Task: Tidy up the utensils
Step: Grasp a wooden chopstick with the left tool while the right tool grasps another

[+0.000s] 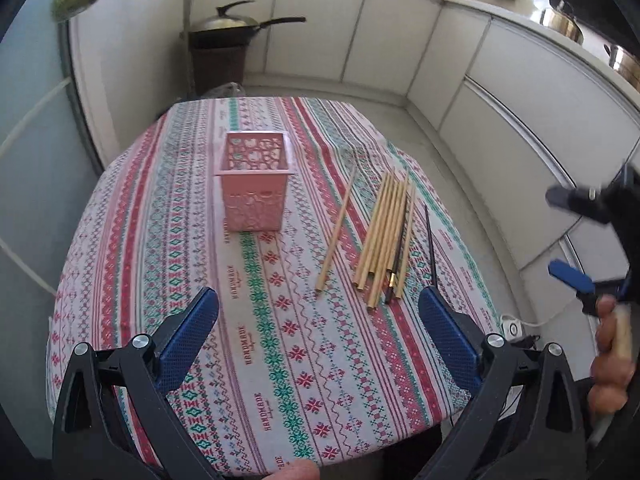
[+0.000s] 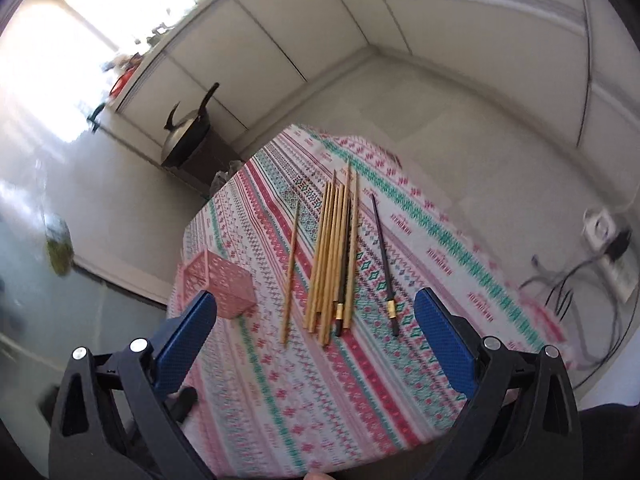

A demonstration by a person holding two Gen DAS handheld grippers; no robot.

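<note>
Pink holder (image 1: 254, 184) left of loose chopsticks (image 1: 384, 236) on patterned tablecloth (image 1: 280, 360).

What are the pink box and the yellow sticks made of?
The pink box looks like matte moulded plastic: its thin walls are cut through with a lacy pattern. The yellow sticks look like bare bamboo or wood: pale tan, straight and unpainted. Which of the two can't be told.

Table (image 1: 280, 360) under a striped, patterned cloth (image 1: 180, 240). On it: pink lattice holder (image 1: 255, 196), upright; one bamboo chopstick (image 1: 336, 228) beside it; a bamboo bundle (image 1: 384, 232); two dark chopsticks (image 1: 431, 244) at the bundle's right.
</note>
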